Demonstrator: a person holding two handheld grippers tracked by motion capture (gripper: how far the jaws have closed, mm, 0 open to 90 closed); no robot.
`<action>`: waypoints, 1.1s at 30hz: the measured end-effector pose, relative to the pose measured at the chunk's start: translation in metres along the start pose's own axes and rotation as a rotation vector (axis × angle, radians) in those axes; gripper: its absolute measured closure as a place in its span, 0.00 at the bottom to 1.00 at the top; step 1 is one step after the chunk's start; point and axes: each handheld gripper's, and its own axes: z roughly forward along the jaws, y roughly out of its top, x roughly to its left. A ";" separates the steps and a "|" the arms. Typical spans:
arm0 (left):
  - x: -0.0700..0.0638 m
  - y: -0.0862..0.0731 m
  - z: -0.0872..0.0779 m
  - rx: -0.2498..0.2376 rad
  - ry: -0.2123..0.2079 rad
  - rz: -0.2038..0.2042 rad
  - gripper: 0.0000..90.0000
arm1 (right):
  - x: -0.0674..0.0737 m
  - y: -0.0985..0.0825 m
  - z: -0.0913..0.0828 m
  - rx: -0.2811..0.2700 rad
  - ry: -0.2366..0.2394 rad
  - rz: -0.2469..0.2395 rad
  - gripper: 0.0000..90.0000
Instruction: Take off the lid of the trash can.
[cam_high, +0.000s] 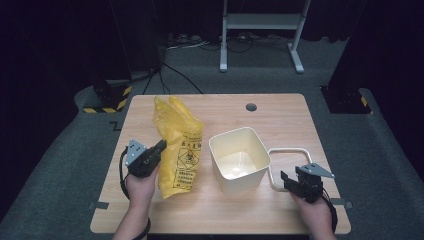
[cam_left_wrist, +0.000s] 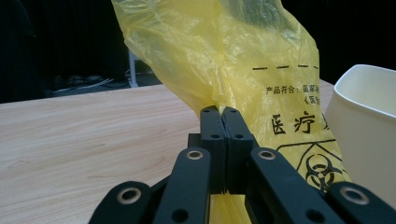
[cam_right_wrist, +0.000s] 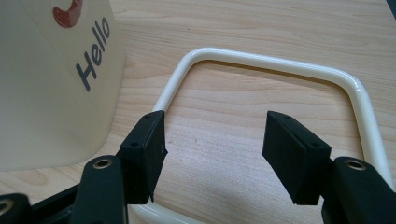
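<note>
A yellow plastic bag (cam_high: 177, 145) with black biohazard print lies left of centre on the wooden table (cam_high: 280, 120), its upper end lifted. My left gripper (cam_high: 159, 147) is shut on the bag's left edge; in the left gripper view the jaws pinch the bag (cam_left_wrist: 243, 60) together at my left gripper (cam_left_wrist: 223, 113). A cream bin (cam_high: 239, 159) stands open at the centre, marked "Hello" on its side (cam_right_wrist: 51, 79). A cream square ring (cam_high: 290, 167) lies flat to its right. My right gripper (cam_high: 289, 181) stands open over the ring's near side (cam_right_wrist: 280, 70), nothing between my right gripper (cam_right_wrist: 212, 140) jaws.
A round cable hole (cam_high: 251, 107) sits near the table's far edge. Beyond the table are a grey frame stand (cam_high: 260, 30) and cables on the dark floor. Bare wood lies along the front edge and the far right.
</note>
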 end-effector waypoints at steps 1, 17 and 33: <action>0.000 0.001 -0.001 -0.005 -0.001 0.001 0.99 | 0.000 0.000 0.000 -0.001 0.000 0.000 0.44; -0.007 0.016 -0.016 -0.117 0.014 -0.009 0.99 | -0.002 -0.003 0.007 0.028 0.015 0.005 0.40; -0.022 0.038 -0.025 -0.223 -0.007 -0.008 0.99 | -0.001 -0.003 0.007 0.032 0.013 0.008 0.39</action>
